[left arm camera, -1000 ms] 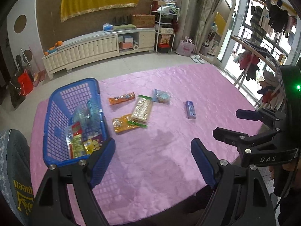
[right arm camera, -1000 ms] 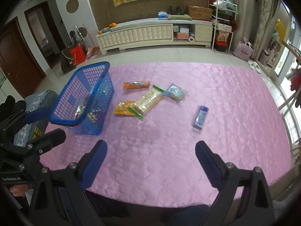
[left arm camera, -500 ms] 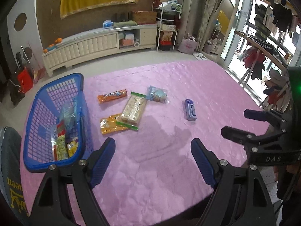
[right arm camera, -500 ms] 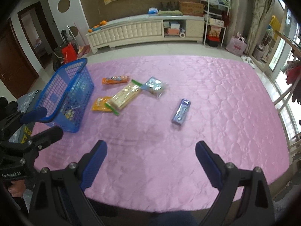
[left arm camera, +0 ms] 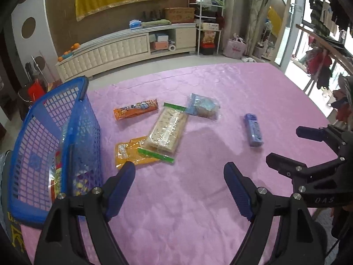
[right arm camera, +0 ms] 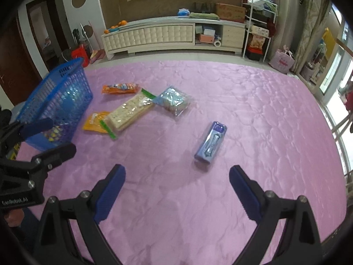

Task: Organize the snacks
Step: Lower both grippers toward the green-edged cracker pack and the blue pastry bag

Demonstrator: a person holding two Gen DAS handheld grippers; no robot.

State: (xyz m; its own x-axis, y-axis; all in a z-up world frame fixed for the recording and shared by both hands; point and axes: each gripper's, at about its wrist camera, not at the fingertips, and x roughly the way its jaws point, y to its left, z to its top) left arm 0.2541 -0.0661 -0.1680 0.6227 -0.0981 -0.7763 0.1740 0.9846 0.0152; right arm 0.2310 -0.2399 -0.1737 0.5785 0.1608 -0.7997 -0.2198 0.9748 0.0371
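Note:
A blue mesh basket [left arm camera: 24, 130] [right arm camera: 47, 92] stands at the left on the pink cloth, with several snack packs inside. Loose on the cloth lie an orange bar [left arm camera: 135, 109] [right arm camera: 120, 88], a clear cracker pack [left arm camera: 167, 129] [right arm camera: 130, 110], an orange packet [left arm camera: 128, 151] [right arm camera: 96, 120], a blue-tinted bag [left arm camera: 203, 108] [right arm camera: 173, 99] and a blue box [left arm camera: 253, 130] [right arm camera: 211, 142]. My left gripper [left arm camera: 179, 181] is open and empty, just short of the orange packet. My right gripper [right arm camera: 176, 184] is open and empty, just short of the blue box.
The pink quilted cloth [right arm camera: 253, 110] covers the whole table. Behind it stand a long white cabinet [right arm camera: 167, 34] and a shelf rack [right arm camera: 258, 22]. A clothes rack [left arm camera: 324, 50] is at the right. The other gripper shows at each view's edge [left arm camera: 308, 159] [right arm camera: 33, 150].
Both grippers have moved forward and lower towards the snacks, which now look larger. The right view has swung onto the blue box. Both stay open and nothing on the cloth has moved.

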